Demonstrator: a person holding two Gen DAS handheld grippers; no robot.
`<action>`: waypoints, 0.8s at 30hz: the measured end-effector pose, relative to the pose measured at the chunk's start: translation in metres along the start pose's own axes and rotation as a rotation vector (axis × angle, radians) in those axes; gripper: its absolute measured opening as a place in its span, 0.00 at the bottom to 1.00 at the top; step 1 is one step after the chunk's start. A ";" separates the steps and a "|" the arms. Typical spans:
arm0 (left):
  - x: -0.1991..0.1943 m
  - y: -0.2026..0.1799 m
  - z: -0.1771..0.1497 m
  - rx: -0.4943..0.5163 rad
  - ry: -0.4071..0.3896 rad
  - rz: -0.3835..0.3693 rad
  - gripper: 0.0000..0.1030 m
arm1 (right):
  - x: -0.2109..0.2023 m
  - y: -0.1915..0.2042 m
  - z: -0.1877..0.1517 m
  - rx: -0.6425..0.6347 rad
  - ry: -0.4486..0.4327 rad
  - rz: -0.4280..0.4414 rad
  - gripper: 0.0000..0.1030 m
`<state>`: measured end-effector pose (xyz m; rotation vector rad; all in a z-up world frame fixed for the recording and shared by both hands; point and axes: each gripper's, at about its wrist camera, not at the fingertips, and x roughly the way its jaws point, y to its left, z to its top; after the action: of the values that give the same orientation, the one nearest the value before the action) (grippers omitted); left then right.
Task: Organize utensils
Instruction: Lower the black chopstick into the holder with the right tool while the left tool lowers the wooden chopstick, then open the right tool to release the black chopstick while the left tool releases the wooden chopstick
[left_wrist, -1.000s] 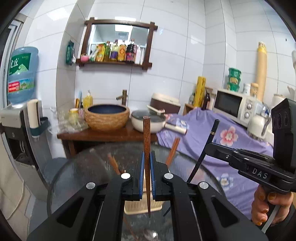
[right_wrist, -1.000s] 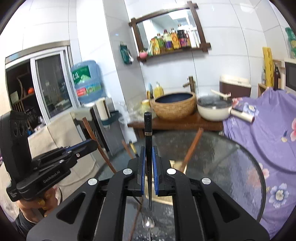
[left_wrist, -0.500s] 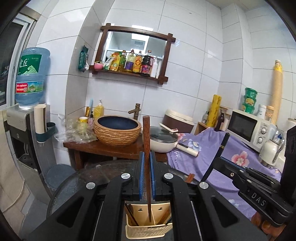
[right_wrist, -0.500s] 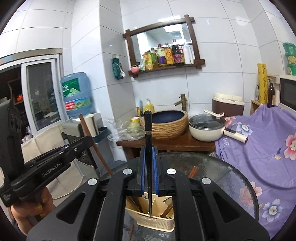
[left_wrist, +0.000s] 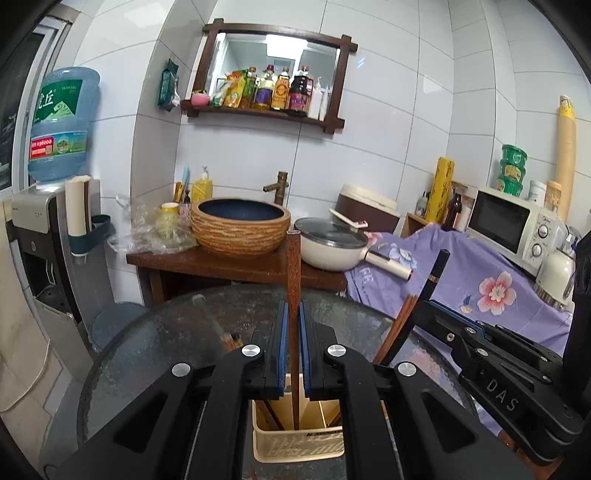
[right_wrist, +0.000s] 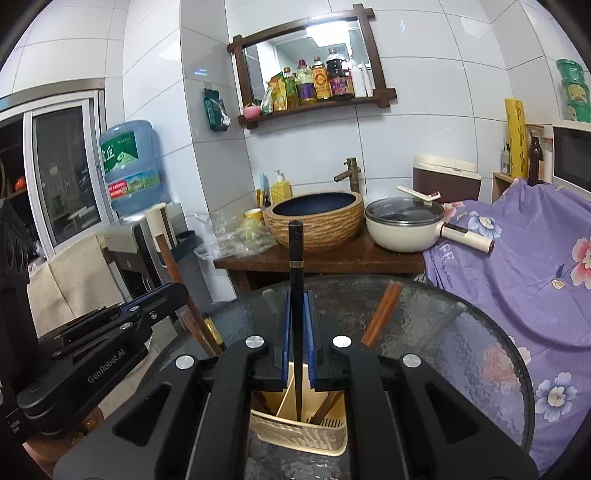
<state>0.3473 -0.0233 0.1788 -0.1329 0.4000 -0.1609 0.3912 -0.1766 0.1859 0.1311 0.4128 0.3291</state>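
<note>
A: Left gripper (left_wrist: 291, 332)?
B: Jaws clamped on a brown wooden chopstick (left_wrist: 293, 280), upright between the blue pads (left_wrist: 282, 343). Lower tip reaches down inside the cream utensil basket (left_wrist: 295, 446); whether it touches the bottom, can't tell.

A: Right gripper (right_wrist: 297, 328)?
B: Same deal, clamped on a black chopstick (right_wrist: 295, 258) with a thin metal band, upright. Its tip is inside the basket, beside a divider wall (right_wrist: 286, 400).

A: Where's the basket?
B: On the round glass table (right_wrist: 443, 332), near edge, straight under both grippers. Other brown chopsticks (right_wrist: 380, 310) already stand in it, leaning right.

A: Versus a second ago?
B: Then both grippers were higher, chopstick tips hanging over the glass, a spoon bowl visible below, basket mostly hidden behind the fingers. Half a second ago the tips were just entering the basket. Now they're deeper in. Grip unchanged on both.

A: Room and edges?
B: Tight. In the left view the right gripper (left_wrist: 436, 314) sits just to the right with its black stick leaning beside the stored ones. In the right view the left gripper (right_wrist: 162, 299) is near on the left. Basket compartments are narrow. Far half of the glass is bare; a wooden stand with a woven basin (left_wrist: 240, 229) and a white pan (left_wrist: 332, 251) sits past the far rim, a purple floral cloth (right_wrist: 517, 258) on the right.
</note>
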 end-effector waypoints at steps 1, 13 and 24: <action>0.003 0.001 -0.004 -0.003 0.010 0.001 0.06 | 0.003 0.000 -0.005 -0.003 0.007 -0.003 0.08; 0.028 0.010 -0.041 -0.001 0.104 0.001 0.06 | 0.020 -0.006 -0.036 0.003 0.068 -0.011 0.08; 0.032 0.009 -0.049 0.002 0.118 -0.010 0.07 | 0.020 -0.010 -0.040 -0.007 0.063 -0.030 0.08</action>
<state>0.3581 -0.0248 0.1207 -0.1243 0.5168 -0.1795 0.3950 -0.1764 0.1399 0.1075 0.4755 0.3053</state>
